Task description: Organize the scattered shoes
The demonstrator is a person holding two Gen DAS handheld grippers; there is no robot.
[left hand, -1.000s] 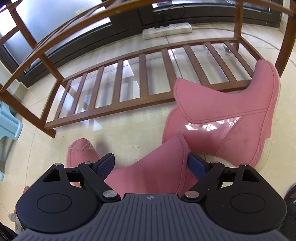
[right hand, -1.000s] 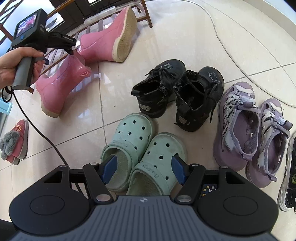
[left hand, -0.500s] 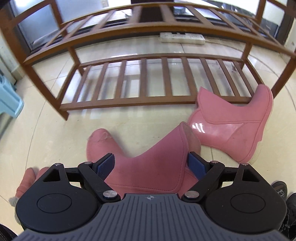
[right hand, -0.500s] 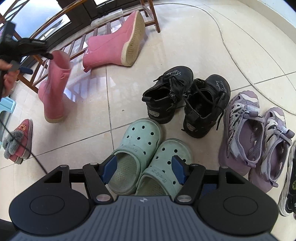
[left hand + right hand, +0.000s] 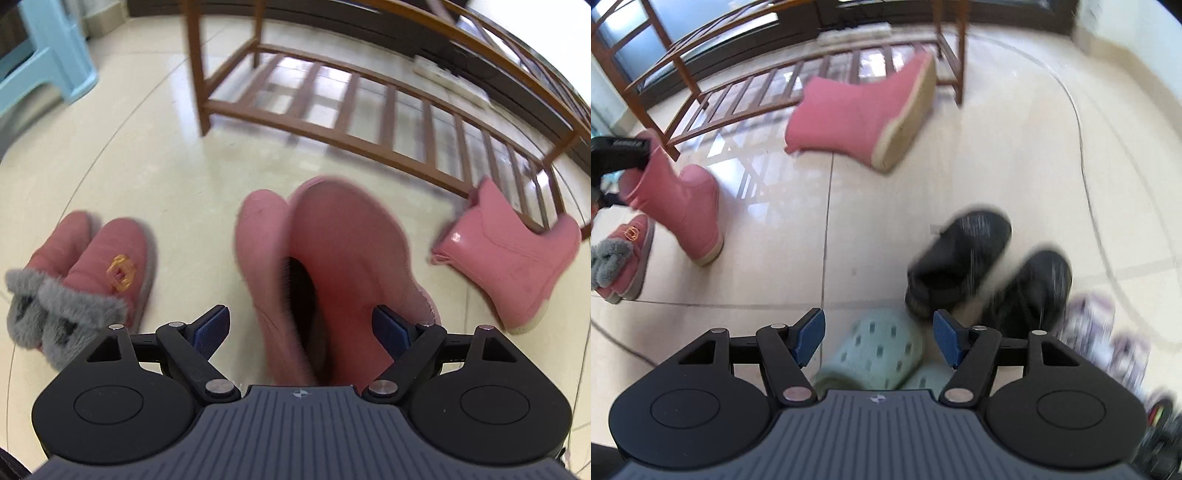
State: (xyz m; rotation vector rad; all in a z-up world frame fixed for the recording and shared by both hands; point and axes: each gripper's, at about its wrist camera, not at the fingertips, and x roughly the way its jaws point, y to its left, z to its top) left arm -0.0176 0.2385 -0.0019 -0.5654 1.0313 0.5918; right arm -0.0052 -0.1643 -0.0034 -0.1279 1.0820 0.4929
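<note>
A pink boot (image 5: 343, 251) sits between the jaws of my left gripper (image 5: 301, 321), its open top facing the camera. The right pad presses the shaft; the left pad's contact is lost in blur. In the right wrist view this boot (image 5: 683, 206) is near upright and tilted, its sole at the floor, with the left gripper (image 5: 620, 155) on its shaft top. The second pink boot (image 5: 509, 266) lies on its side against the wooden rack (image 5: 194, 66). My right gripper (image 5: 879, 332) is open above a pair of green clogs (image 5: 882, 347), holding nothing.
Red slippers with grey fur (image 5: 114, 258) lie left of the held boot. Two black shoes (image 5: 960, 258) and blurred purple sandals (image 5: 1100, 332) lie right of the clogs. A blue stool (image 5: 48, 55) stands far left. A cable (image 5: 1082, 129) runs over the tiles.
My left gripper carried the pink boot leftward from beside its mate to near the fur slippers and rolled, so the boot's opening now shows. My right gripper moved forward over the clogs.
</note>
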